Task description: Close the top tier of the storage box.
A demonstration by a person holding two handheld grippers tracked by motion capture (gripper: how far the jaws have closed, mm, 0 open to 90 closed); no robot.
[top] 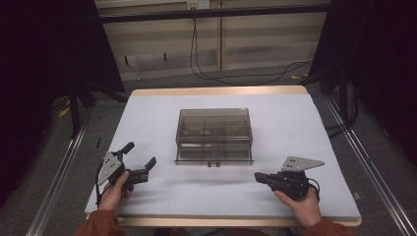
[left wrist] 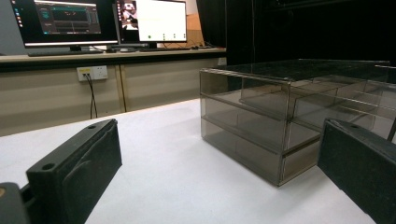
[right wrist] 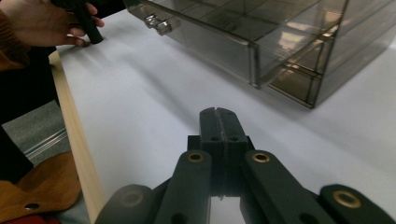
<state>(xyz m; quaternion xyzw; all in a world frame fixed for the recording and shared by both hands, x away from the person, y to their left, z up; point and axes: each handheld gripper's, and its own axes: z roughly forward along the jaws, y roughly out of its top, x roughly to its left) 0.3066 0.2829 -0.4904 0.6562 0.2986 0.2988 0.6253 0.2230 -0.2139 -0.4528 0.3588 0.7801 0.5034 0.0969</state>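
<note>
Ample bare table [top: 314, 128] (both tongs grounded)

Left hand-held gripper [top: 141, 154] jaws spread wide; right hand-held gripper [top: 259, 176] jaws pressed together.

The high view looks forward and down over the whole table [top: 147, 113]. The left gripper view sits low near the tabletop, facing monitors [left wrist: 102, 21] beyond. The right gripper view looks down along the near edge. All three share the smoky plastic box [top: 214, 135].
</note>
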